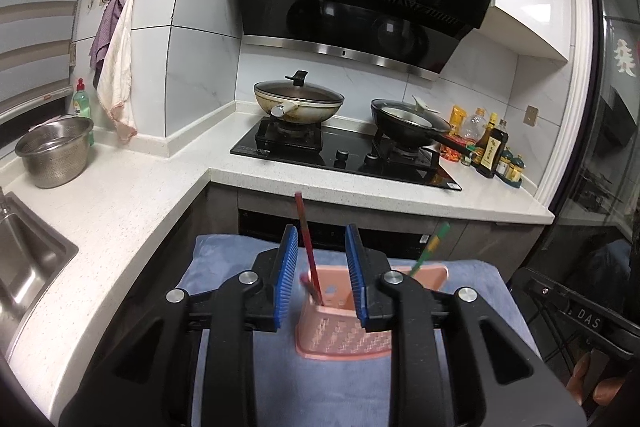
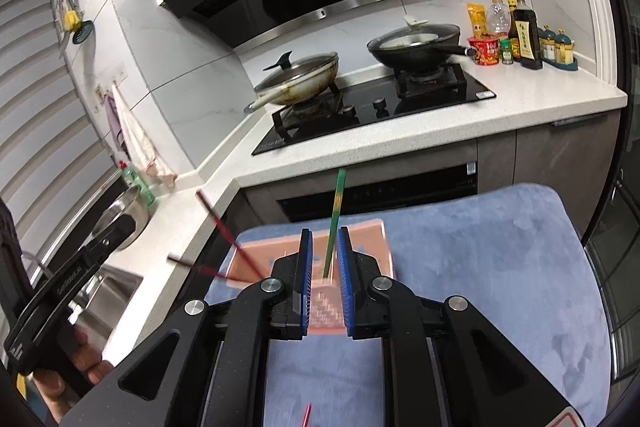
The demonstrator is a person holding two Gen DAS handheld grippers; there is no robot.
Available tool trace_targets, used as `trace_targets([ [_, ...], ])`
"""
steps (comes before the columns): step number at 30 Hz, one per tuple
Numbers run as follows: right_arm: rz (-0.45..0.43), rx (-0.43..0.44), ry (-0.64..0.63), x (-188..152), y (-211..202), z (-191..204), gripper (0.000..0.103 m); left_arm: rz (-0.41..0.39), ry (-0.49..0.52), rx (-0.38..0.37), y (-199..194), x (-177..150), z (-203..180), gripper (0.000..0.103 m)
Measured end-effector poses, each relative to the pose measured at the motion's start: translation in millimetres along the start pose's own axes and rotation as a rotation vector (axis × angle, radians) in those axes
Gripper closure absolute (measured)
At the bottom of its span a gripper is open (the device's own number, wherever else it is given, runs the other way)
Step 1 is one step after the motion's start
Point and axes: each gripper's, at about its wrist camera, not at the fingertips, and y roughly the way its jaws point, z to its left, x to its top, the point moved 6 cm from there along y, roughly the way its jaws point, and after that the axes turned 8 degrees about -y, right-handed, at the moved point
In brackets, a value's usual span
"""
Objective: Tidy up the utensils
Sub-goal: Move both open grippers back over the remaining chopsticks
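A pink plastic utensil basket (image 1: 340, 335) stands on a blue towel (image 1: 320, 387). A red chopstick (image 1: 308, 247) stands in its left part and a green chopstick (image 1: 430, 247) in its right part. My left gripper (image 1: 322, 267) is open above the basket, its blue pads either side of the red chopstick without touching it. In the right wrist view the basket (image 2: 360, 247) is blurred. My right gripper (image 2: 323, 267) is open with a narrow gap; the green chopstick (image 2: 334, 223) stands between its pads. Red chopsticks (image 2: 228, 231) lean left from the basket.
White countertop (image 1: 120, 195) runs along the left and back, with a sink (image 1: 24, 263), a steel colander bowl (image 1: 54, 151), a gas hob with a wok (image 1: 298, 99) and a black pan (image 1: 408, 123), and sauce bottles (image 1: 490, 147). Another red stick tip (image 2: 307, 415) lies on the towel.
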Motion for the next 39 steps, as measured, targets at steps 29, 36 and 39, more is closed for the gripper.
trace_targets([
  [29,0.349,-0.087,-0.101,-294,-115,31,0.088,0.374,-0.009,0.057,-132,-248,51,0.079],
  [36,0.383,-0.098,-0.141,-326,-116,43,0.088,0.409,-0.003,0.056,-144,-279,55,0.079],
  [39,0.400,-0.096,-0.132,-337,-114,43,0.088,0.418,-0.003,0.052,-146,-288,56,0.079],
])
